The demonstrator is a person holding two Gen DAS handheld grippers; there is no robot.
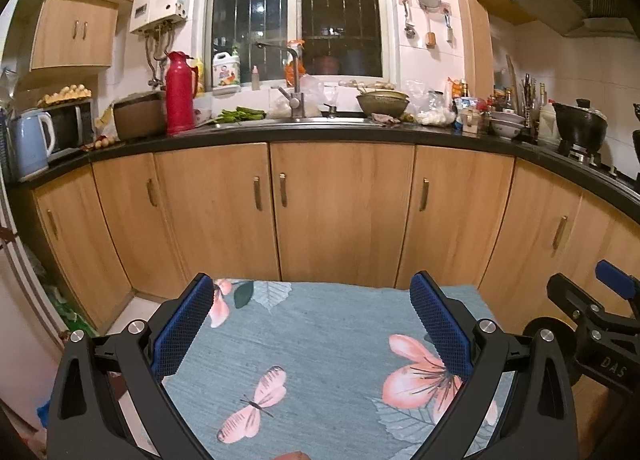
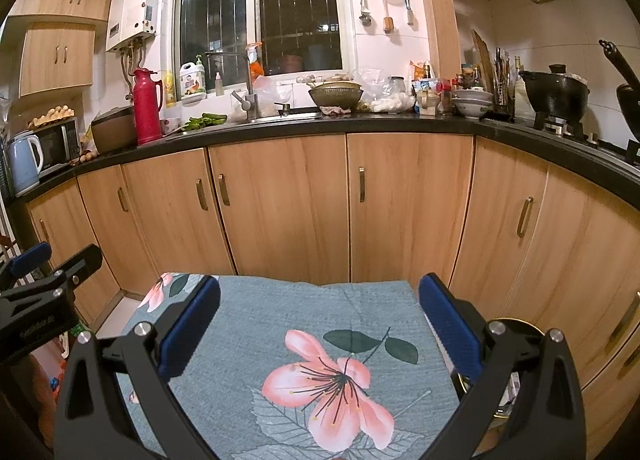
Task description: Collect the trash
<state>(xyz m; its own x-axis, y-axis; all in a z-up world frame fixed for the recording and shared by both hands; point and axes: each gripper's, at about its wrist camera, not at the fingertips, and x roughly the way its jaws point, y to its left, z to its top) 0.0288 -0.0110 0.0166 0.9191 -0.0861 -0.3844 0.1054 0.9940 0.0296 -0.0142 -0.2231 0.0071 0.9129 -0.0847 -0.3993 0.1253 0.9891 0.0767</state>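
Observation:
My left gripper (image 1: 316, 292) is open and empty, held above a small table covered by a blue-grey cloth (image 1: 320, 340) printed with pink flowers and a butterfly. My right gripper (image 2: 320, 292) is also open and empty above the same cloth (image 2: 300, 312). The right gripper shows at the right edge of the left wrist view (image 1: 600, 300); the left gripper shows at the left edge of the right wrist view (image 2: 40, 280). No piece of trash shows clearly on the cloth. A round gold-rimmed object (image 2: 516, 328), partly hidden, sits beside the table behind my right finger.
Wooden cabinet doors (image 1: 340, 212) stand straight ahead under a black countertop (image 1: 320, 134). On it are a red thermos (image 1: 180, 94), a sink with a tap (image 1: 296, 100), bowls (image 1: 382, 102), a blue kettle (image 1: 30, 144), a microwave (image 1: 68, 126) and a black pot (image 1: 580, 126).

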